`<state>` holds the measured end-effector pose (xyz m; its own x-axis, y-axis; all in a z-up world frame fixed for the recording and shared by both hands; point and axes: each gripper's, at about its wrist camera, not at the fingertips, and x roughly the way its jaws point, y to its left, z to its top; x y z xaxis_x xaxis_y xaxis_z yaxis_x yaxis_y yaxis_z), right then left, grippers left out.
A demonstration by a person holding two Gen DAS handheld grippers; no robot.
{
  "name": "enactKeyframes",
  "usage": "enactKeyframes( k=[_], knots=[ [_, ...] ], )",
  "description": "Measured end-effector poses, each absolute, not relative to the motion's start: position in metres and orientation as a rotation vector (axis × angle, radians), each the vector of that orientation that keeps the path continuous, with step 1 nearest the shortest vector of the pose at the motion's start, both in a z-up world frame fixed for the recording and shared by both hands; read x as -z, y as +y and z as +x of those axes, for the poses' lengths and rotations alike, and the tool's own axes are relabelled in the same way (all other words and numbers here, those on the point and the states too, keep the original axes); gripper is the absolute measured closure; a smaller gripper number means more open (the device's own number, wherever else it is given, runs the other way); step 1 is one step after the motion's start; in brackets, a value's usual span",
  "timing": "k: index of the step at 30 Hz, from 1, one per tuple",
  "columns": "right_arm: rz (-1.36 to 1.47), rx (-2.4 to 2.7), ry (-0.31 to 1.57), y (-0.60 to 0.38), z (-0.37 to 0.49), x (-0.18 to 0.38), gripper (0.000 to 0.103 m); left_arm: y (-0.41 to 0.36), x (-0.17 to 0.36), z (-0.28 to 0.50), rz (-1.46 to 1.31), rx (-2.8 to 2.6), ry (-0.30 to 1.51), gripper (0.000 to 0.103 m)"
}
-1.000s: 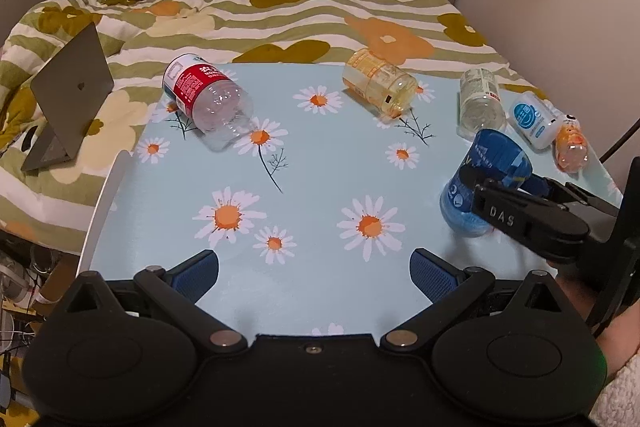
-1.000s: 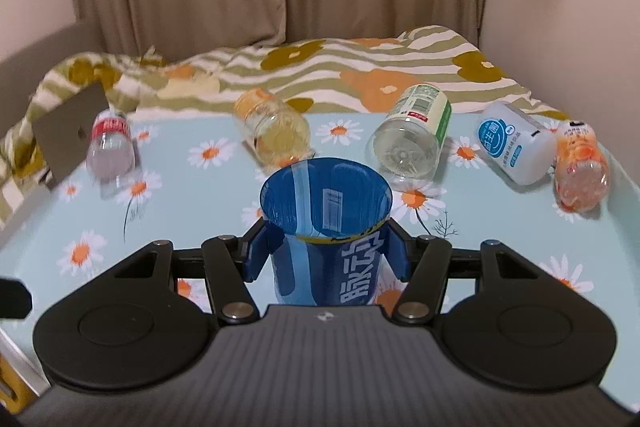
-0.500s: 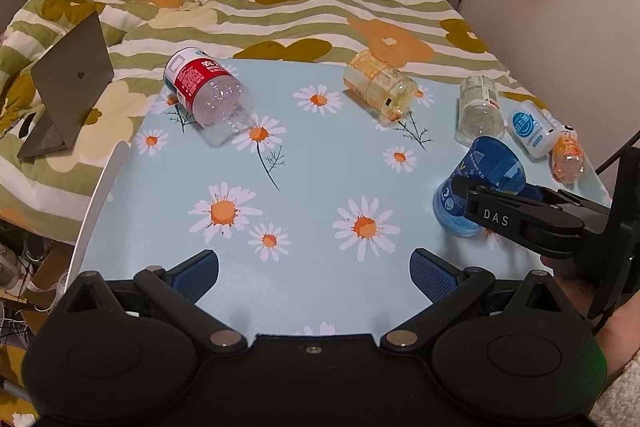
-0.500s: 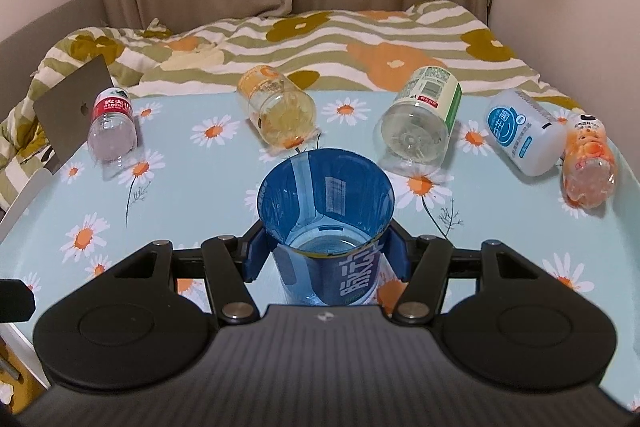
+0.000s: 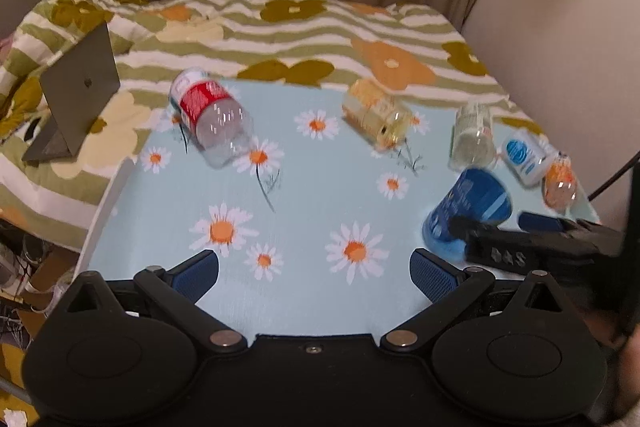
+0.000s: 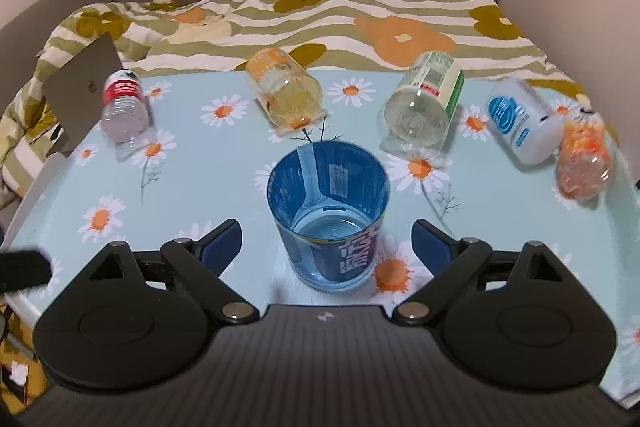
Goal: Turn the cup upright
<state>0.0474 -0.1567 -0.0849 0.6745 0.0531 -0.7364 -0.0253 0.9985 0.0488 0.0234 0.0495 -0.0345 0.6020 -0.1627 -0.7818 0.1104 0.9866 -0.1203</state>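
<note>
A clear blue cup [image 6: 328, 215] with white lettering stands upright on the daisy-print table, mouth up. My right gripper [image 6: 327, 247] is open, its blue pads apart on either side of the cup and not touching it. In the left wrist view the cup [image 5: 466, 213] is at the right with the right gripper's black finger [image 5: 520, 251] in front of it. My left gripper [image 5: 314, 269] is open and empty over the table's near edge.
Several bottles lie on their sides at the back: a red-label one [image 6: 124, 107], a yellow one [image 6: 286, 95], a green-label one [image 6: 424, 107], a white-and-blue one [image 6: 520, 123] and an orange one [image 6: 584, 155]. A laptop [image 5: 76, 95] stands on the bed at left.
My right gripper has opened and let go of the cup, which now stands on the table. Both views have lifted and drawn back a little.
</note>
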Motion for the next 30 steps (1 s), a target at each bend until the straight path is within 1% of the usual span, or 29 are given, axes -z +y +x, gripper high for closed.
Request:
enactKeyframes(
  k=[7, 14, 20, 30],
  knots=[
    [0.001, -0.051, 0.855, -0.183, 0.022, 0.033, 0.0, 0.028, 0.005, 0.022, -0.019, 0.147, 0.832, 0.0],
    [0.024, -0.004, 0.867, -0.219, 0.004, 0.003, 0.0, 0.001, -0.008, 0.016, 0.016, 0.159, 0.78, 0.0],
    [0.037, 0.031, 0.86, -0.239, -0.008, -0.003, 0.0, -0.012, -0.008, 0.007, 0.04, 0.162, 0.764, 0.0],
    [0.066, 0.037, 0.87, -0.25, -0.016, 0.001, 0.0, -0.025, -0.007, -0.004, 0.061, 0.164, 0.757, 0.0]
  ],
)
